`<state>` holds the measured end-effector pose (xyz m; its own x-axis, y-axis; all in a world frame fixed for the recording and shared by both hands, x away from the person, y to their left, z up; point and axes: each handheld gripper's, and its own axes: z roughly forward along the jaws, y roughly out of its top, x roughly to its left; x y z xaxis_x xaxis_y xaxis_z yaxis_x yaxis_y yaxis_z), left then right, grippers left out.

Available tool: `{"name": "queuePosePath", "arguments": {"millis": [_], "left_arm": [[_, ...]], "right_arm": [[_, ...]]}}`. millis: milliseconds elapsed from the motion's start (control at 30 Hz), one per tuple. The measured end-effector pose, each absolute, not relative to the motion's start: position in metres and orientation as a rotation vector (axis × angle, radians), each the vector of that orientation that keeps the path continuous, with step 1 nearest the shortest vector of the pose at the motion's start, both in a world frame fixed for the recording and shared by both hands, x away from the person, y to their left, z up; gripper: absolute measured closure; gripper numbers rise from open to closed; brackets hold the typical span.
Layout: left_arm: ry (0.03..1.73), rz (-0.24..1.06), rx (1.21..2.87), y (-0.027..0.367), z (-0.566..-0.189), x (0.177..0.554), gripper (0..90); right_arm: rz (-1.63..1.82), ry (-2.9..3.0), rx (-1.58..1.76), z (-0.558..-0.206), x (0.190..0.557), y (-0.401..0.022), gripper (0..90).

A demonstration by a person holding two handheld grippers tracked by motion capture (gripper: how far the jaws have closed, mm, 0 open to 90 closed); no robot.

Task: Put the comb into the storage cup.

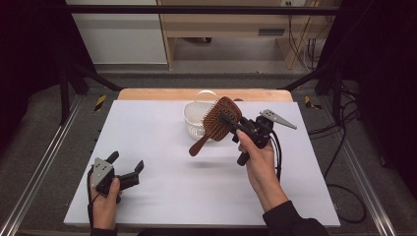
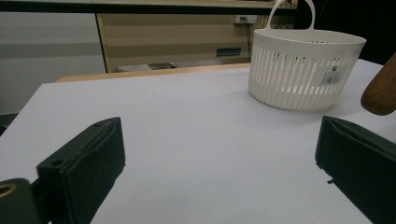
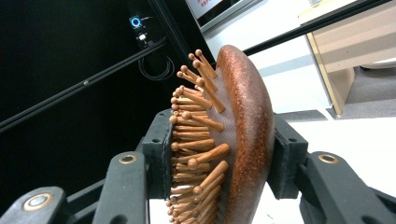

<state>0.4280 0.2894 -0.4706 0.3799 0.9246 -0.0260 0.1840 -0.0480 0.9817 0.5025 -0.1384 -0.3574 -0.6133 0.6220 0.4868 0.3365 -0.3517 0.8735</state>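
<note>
A brown wooden hairbrush hangs in the air over the middle of the table, handle pointing down-left, head next to a white slatted basket. My right gripper is shut on the brush head; in the right gripper view one pad presses the bristles and the other the wooden back of the hairbrush. My left gripper rests on the table at the front left, open with nothing between its jaws. In the left gripper view the basket stands ahead to the right, and the brush handle tip shows at the right edge.
The white table sheet covers a wooden tabletop; its far edge lies just behind the basket. A metal frame and cables run along both sides. A wooden cabinet stands on the floor beyond the table.
</note>
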Motion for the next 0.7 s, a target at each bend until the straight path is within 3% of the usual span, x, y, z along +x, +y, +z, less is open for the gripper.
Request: {"name": "queuePosePath", "arguments": {"millis": [700], "left_arm": [[1.035, 0.824, 1.515, 0.2887, -0.4706, 0.4276, 1.5]], "right_arm": [[2.082, 1.644, 1.268, -0.3567, 0.5032, -0.1388, 51.7]]}}
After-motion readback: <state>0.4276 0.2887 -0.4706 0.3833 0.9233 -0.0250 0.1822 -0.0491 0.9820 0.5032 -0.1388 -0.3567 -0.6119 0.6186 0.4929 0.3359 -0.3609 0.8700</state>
